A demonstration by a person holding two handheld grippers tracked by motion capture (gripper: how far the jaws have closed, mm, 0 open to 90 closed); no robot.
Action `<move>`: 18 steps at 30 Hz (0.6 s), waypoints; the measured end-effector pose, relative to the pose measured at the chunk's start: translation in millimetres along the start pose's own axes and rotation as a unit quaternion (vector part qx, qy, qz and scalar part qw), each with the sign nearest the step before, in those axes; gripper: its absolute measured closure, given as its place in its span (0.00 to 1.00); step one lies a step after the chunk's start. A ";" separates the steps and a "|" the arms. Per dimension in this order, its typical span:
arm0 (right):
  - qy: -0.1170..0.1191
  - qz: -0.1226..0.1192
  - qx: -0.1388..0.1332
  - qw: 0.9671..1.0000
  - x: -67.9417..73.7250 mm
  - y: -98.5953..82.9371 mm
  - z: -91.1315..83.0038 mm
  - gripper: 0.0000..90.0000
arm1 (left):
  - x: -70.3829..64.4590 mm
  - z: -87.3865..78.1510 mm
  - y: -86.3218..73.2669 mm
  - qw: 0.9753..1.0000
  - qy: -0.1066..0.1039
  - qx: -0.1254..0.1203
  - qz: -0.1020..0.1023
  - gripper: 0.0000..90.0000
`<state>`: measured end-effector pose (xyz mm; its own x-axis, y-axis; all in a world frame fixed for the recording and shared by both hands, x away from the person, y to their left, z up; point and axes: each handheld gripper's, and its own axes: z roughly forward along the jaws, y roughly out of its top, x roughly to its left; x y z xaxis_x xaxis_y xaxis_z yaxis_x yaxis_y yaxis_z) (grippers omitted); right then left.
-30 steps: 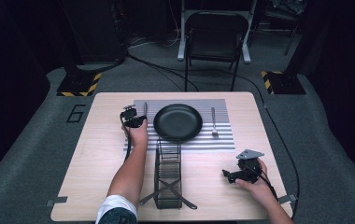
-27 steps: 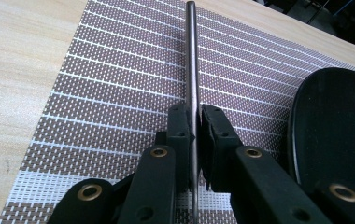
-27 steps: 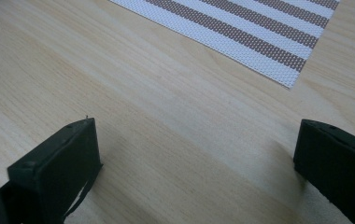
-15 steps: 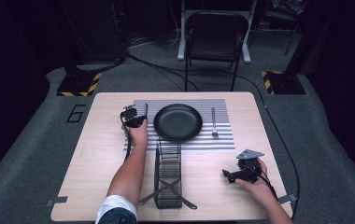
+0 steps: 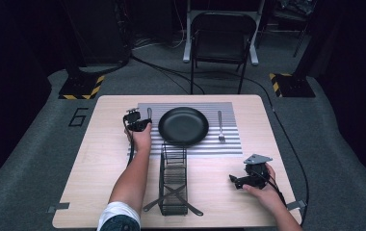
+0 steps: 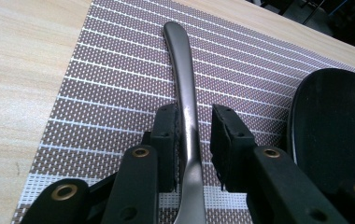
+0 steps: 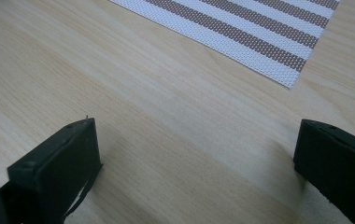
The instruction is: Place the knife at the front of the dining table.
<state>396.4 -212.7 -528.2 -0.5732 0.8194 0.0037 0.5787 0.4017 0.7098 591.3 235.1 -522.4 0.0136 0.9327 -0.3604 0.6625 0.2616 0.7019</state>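
- On the striped placemat, just left of the black plate, a metal utensil handle is lying flat, its rounded end pointing away from me and its working end hidden under my own tool.
- My left gripper is straddling that handle: its fingers are sitting narrow, one on each side. The left one is pressing against the metal, while a slim gap is showing on the right, so I am not clamping it fully.
- In the high view the left gripper is sitting at the mat's near-left part, with my left hand behind it and my forearm stretching back toward the near edge of the bench.
- The plate is resting in the middle of the mat, and a fork is lying on the mat to its right, apart from the plate.
- A black wire rack is standing on the bench nearer to me than the plate, between my two arms.
- My right gripper is resting low over bare wood at the near right, well apart from the mat, held in my right hand.
- Along the right gripper view, its fingers are spreading wide with nothing between them, and a corner of the mat is lying ahead.
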 end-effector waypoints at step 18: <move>0.000 0.000 0.000 1.000 0.0 0.0 0.0 0.00 | 2.2 -22.5 11.5 1.000 -0.015 -0.016 0.010 0.75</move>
<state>396.4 -212.7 -528.2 -0.5729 0.8196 0.0045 0.5793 0.4011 0.7096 582.1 245.8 -501.3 0.0503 0.9302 -0.3636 0.6378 0.2502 0.7284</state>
